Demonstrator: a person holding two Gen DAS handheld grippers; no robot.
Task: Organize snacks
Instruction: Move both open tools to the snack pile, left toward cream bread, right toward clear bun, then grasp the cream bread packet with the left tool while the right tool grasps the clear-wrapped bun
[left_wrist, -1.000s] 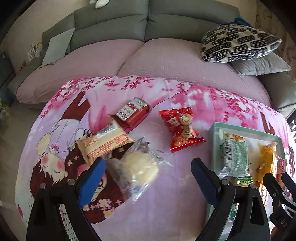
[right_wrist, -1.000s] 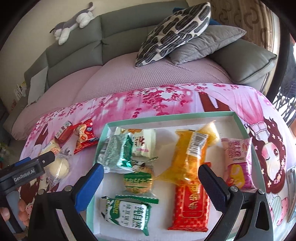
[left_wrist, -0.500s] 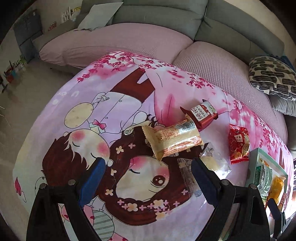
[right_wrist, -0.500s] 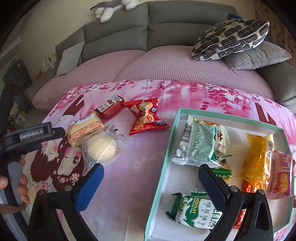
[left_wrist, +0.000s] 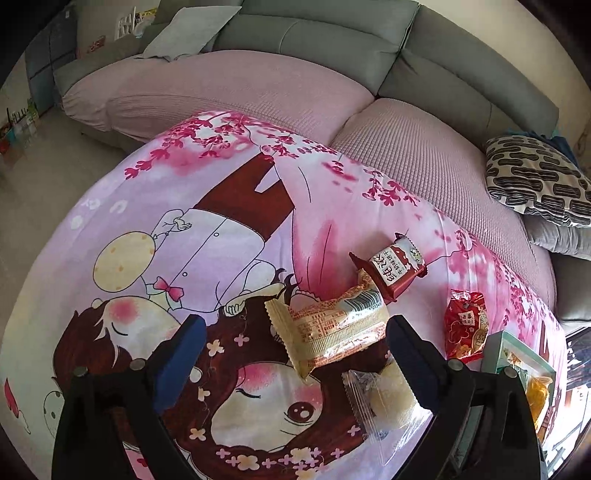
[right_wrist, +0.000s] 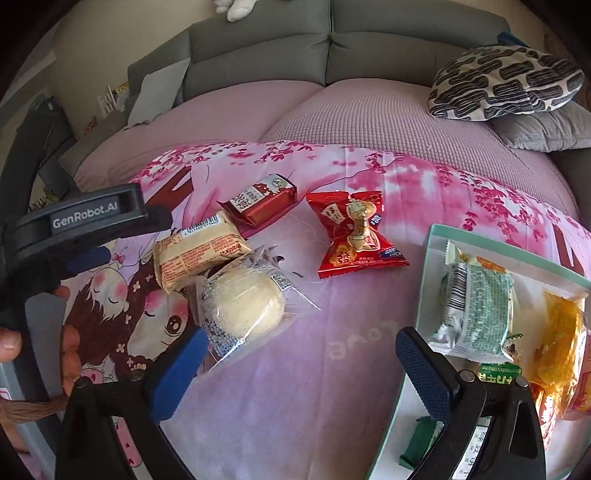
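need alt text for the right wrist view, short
Four wrapped snacks lie loose on a pink cartoon-print blanket: a round pale bun in clear wrap, a beige cake packet, a dark red bar and a red candy-shaped packet. At right, a green-rimmed tray already holds several snacks. The open right gripper frames the foreground, and the left gripper is at the left edge.
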